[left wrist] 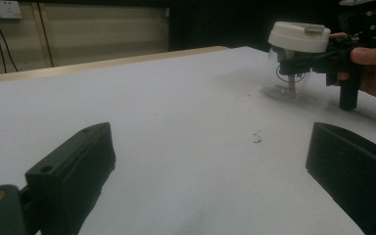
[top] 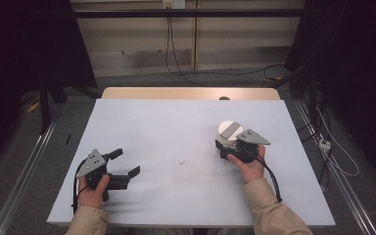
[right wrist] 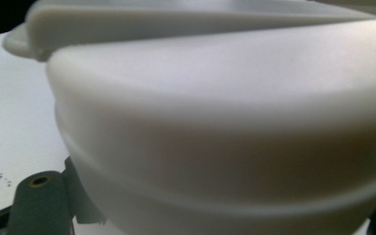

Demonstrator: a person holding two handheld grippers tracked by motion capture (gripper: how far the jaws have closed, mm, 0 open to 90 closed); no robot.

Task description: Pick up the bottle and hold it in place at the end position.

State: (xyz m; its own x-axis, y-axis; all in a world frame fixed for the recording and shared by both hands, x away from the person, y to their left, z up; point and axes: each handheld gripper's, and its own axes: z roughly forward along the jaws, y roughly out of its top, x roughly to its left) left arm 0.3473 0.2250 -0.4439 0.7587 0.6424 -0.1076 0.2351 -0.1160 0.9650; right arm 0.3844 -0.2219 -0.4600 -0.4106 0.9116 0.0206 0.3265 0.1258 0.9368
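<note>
My right gripper (top: pixel 227 145) is clamped on the cup (left wrist: pixel 291 78) under its lid (left wrist: pixel 298 36); clear, light, slippery. Left gripper (top: pixel 127 162), at 8 o'clock, gapes empty.

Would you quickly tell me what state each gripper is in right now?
Left gripper: open, empty, resting low by the table.
Right gripper: shut on the jar, below its white lid.

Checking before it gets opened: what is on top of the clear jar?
A white lid caps the clear jar, with a small grey tab on it. The right gripper clamps the jar below; its contents are unreadable.
</note>
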